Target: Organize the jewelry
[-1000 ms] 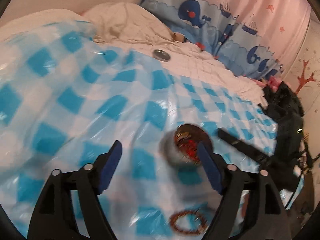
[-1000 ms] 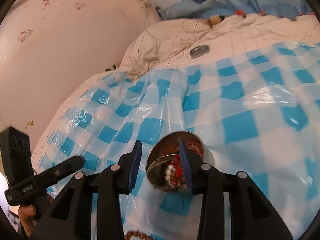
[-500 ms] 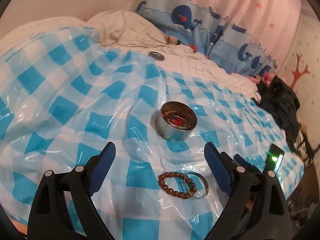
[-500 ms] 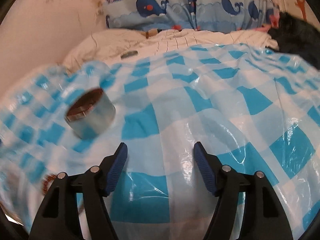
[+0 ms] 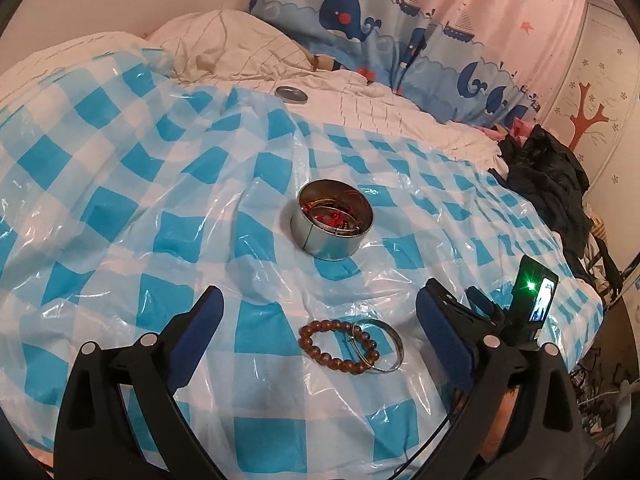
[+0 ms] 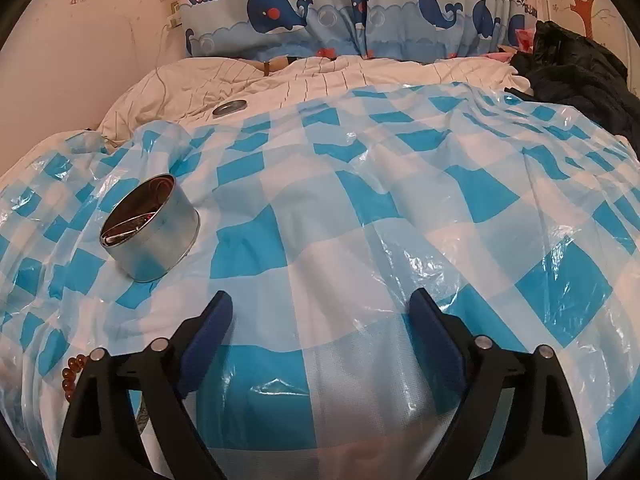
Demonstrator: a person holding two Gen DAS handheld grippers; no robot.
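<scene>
On the bed, over a blue checked plastic sheet [image 5: 120, 208], a round metal tin [image 5: 331, 220] with red and gold jewelry inside, and nearer the foot edge a brown bead bracelet [image 5: 338, 346] touching a thin silver bangle [image 5: 384, 350]. Left gripper [image 5: 320, 332] above the bracelet and bangle, jaws spread wide and opening, pinching nothing. Right gripper [image 6: 320, 332] over bare sheet, jaws also opening and empty; tin lid [image 6: 229, 108] far off near the pillow end.

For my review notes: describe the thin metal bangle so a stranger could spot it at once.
On the blue-checked plastic sheet, nearer the camera than the round tin, lies a brown bead bracelet. The metal bangle overlaps its right side: one smooth, thin silver hoop, no beads.
</scene>
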